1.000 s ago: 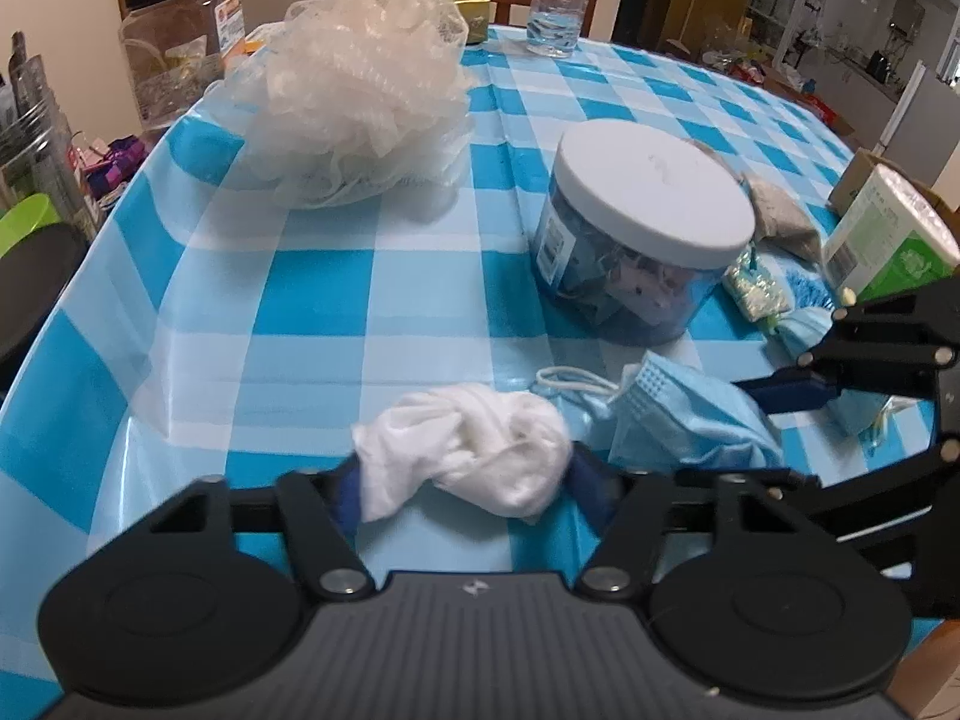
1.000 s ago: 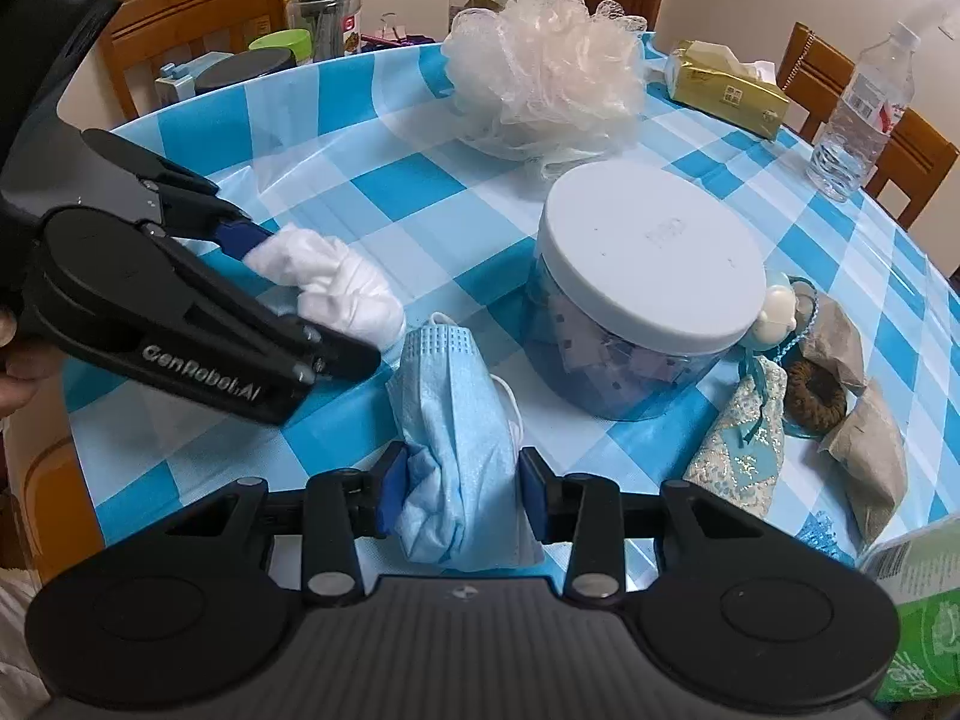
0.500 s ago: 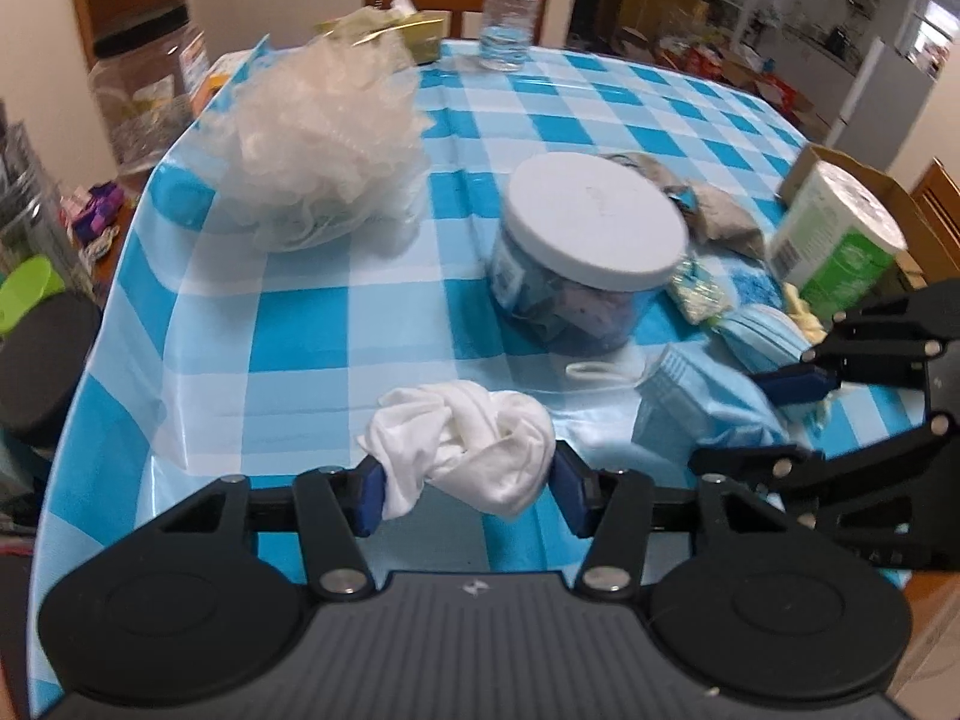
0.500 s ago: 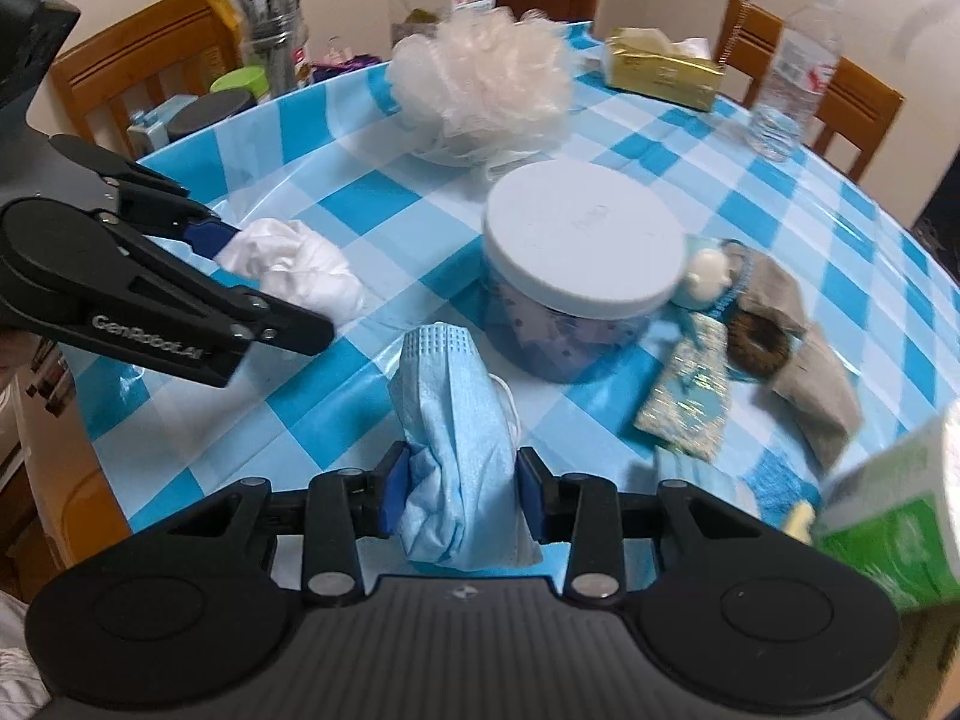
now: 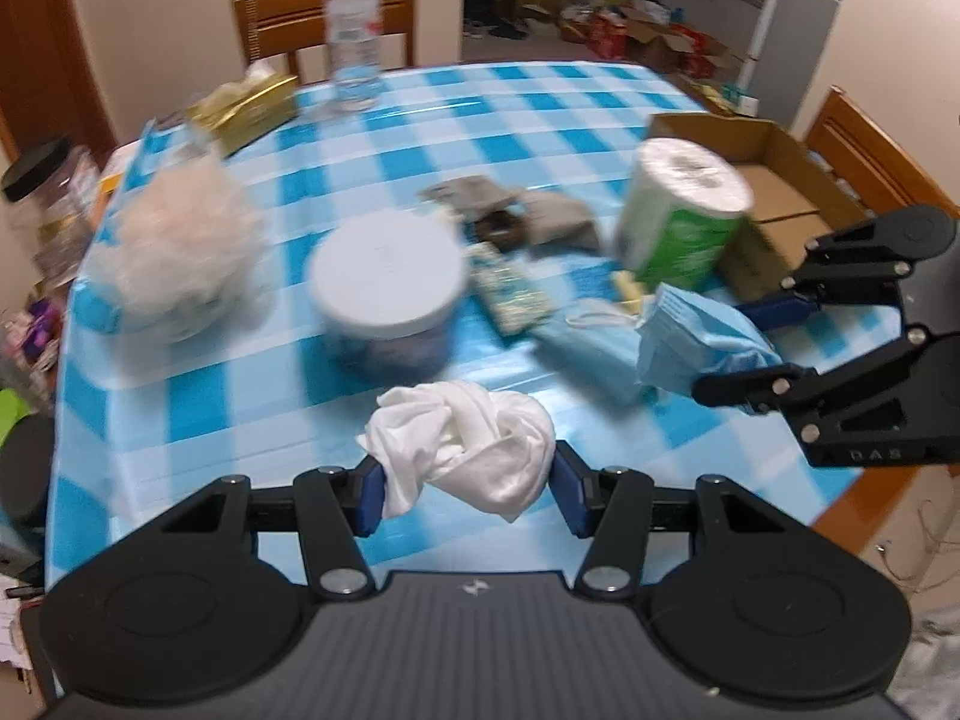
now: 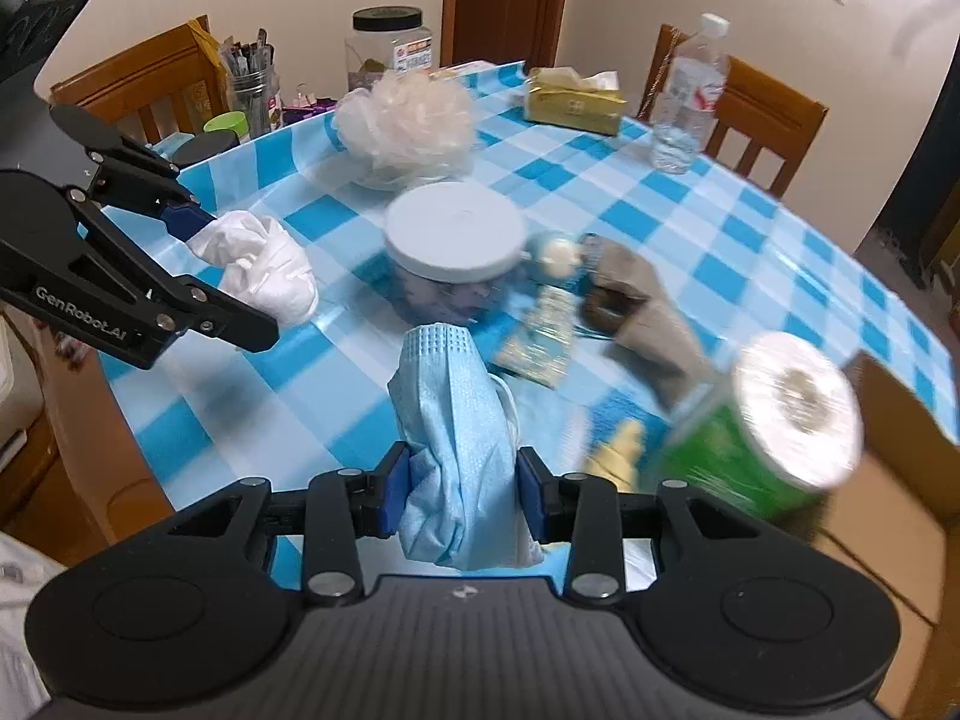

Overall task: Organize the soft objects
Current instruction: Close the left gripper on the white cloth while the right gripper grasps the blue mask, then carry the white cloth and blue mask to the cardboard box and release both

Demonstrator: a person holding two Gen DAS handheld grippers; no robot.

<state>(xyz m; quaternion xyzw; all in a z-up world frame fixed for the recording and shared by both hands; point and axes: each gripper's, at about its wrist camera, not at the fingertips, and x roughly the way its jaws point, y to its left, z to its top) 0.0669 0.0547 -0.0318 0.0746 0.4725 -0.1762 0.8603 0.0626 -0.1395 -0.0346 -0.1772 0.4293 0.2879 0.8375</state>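
My left gripper (image 5: 465,489) is shut on a crumpled white cloth (image 5: 465,444) and holds it above the checked table; the cloth also shows in the right wrist view (image 6: 258,267). My right gripper (image 6: 462,489) is shut on a folded blue face mask (image 6: 456,420), lifted off the table; it shows at the right of the left wrist view (image 5: 690,342). Another blue mask (image 5: 591,342) lies on the table. A pale bath pouf (image 5: 180,252) (image 6: 405,123) sits at the far left. An open cardboard box (image 5: 774,180) stands at the right edge.
A white-lidded jar (image 5: 387,294) stands mid-table. A wrapped toilet roll (image 5: 684,216) stands by the box. Small sachets (image 5: 510,294) and brown pouches (image 5: 558,222) lie between them. A tissue pack (image 5: 246,108) and water bottle (image 5: 354,36) stand at the back.
Both grippers have risen and swung toward the right with the cloth and the mask held; the cardboard box and toilet roll have come into fuller view.
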